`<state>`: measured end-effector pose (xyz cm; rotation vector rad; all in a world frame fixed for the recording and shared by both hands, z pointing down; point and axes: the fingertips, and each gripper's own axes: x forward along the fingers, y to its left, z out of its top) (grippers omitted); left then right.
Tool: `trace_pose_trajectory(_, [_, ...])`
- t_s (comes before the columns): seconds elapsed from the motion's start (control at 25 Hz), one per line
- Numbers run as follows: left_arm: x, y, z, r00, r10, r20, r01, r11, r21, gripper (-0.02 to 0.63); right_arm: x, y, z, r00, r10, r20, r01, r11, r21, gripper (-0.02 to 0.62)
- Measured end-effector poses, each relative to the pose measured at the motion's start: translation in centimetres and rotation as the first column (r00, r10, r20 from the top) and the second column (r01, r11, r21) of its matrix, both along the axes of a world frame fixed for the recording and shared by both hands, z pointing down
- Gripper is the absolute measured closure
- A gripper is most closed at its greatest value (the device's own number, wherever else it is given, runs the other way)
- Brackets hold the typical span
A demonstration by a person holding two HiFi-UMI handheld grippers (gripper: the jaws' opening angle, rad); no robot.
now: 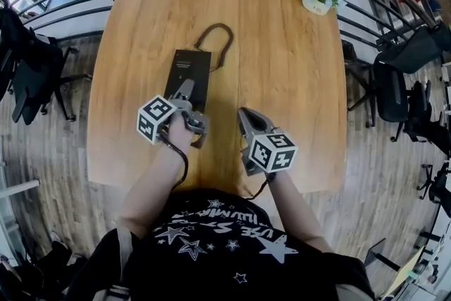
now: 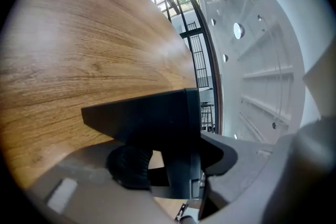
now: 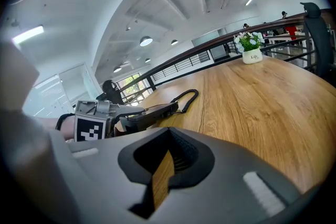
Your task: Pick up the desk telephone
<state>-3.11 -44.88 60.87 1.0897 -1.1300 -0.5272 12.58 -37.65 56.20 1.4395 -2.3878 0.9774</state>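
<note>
The left gripper (image 1: pixel 186 91) pinched the black desk telephone (image 1: pixel 190 67) by its near edge (on the wooden table (image 1: pixel 282 67)). The right gripper (image 1: pixel 246 120) had its jaws pressed together, holding nothing.

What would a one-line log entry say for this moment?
left claw: shut on desk telephone, near end | right claw: shut, empty, beside it | cord: looped on table

L tool (image 1: pixel 190 108) reaches fwd, rolled onto its side, jaws clamped on near end of desk telephone (image 1: pixel 189 70). R tool (image 1: pixel 248 118) sits beside it, not touching; jaws drawn together to a thin slit, nothing btwn. Both forearms bare, extended fwd over desk (image 1: pixel 296 81) edge.
</note>
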Motion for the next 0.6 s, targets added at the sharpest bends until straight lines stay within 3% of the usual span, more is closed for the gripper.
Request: trace_pose_trajectory(0.6, [0.0, -0.2, -1.3, 0.999, 0.004, -0.043, 0.0, 0.997, 0.08, 0.417, 0.4, 0.3, -0.7, 1.0, 0.017, 0.016, -0.017, 1.0, 0.007, 0.595])
